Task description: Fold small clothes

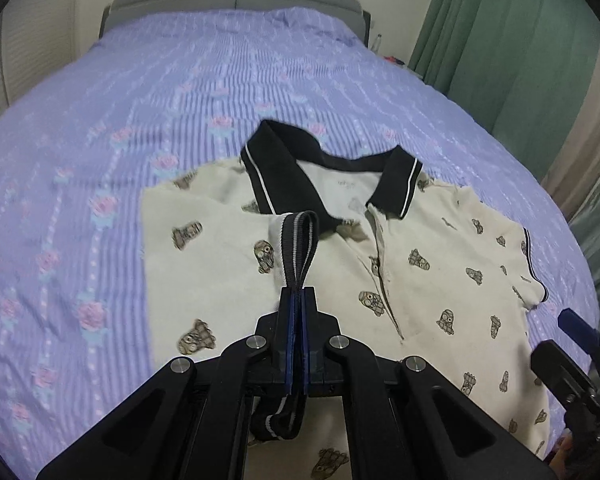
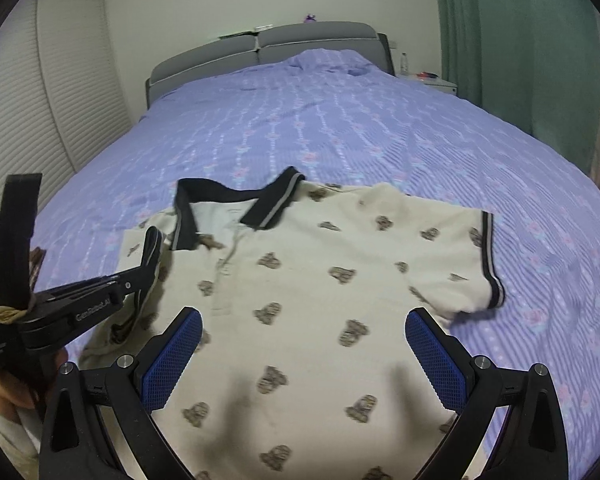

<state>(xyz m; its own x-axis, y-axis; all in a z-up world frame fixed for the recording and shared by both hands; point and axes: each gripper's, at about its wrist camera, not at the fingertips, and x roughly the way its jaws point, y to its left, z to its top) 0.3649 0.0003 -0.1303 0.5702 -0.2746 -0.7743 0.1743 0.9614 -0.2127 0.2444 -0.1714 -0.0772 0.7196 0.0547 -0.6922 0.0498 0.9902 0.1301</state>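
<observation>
One sleeve cuff (image 1: 300, 240) of the cream polo shirt (image 1: 420, 272) is clamped in the left gripper (image 1: 299, 292) fingers; the shirt lies near the bed (image 1: 220, 80) foot edge. Right gripper (image 2: 304, 352) fingers stand apart, holding nothing. Carrying the cuff low across the chest should keep the fold flat.

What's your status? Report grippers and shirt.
Left gripper shut on sleeve cuff, folding inward. Right gripper open, empty. Polo shirt flat on bedspread. Nothing in the way.
</observation>
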